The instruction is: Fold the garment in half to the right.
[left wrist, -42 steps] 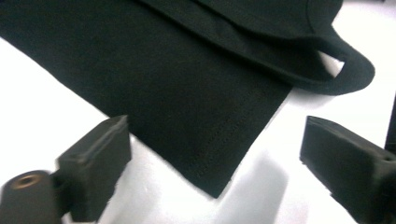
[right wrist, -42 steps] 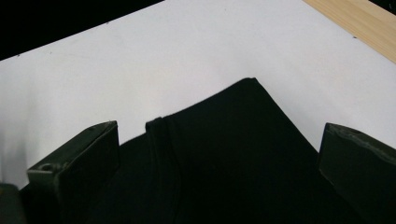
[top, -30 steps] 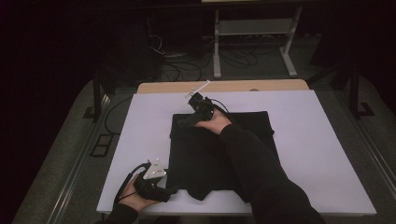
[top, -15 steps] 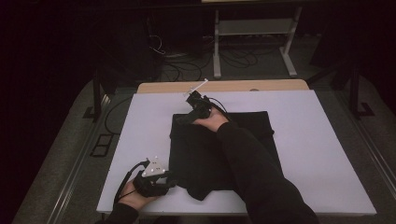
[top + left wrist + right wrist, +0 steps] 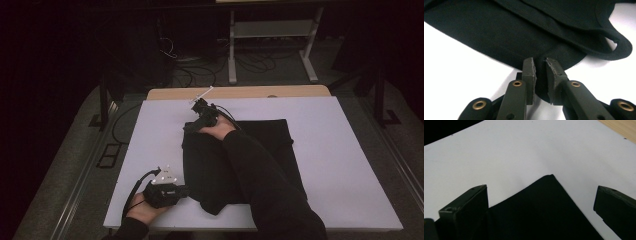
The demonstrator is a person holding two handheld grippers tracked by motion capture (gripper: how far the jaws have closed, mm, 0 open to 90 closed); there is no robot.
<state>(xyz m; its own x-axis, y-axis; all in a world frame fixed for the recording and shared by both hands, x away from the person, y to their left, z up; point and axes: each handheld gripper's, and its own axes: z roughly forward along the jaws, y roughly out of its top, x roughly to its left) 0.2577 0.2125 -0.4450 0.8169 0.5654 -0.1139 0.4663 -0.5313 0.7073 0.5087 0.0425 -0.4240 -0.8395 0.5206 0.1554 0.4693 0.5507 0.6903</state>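
A black garment (image 5: 210,165) lies flat on the white table top (image 5: 345,165). My left gripper (image 5: 185,191) is at the garment's near left edge. In the left gripper view it (image 5: 540,62) is shut on the hem of the garment (image 5: 499,32), with cloth pinched between the pads. My right gripper (image 5: 192,125) is at the garment's far left corner, the person's sleeve stretching across the cloth. In the right gripper view it (image 5: 541,192) is open wide, and the pointed corner of the garment (image 5: 546,212) lies flat between the jaws.
A wooden strip (image 5: 240,92) runs along the table's far edge. Beyond it on the dark floor are a metal shelf stand (image 5: 272,45) and loose cables (image 5: 175,55). Bare white surface lies left and right of the garment.
The left gripper has slid right onto the garment's near edge. The right gripper has shifted slightly left at the far corner.
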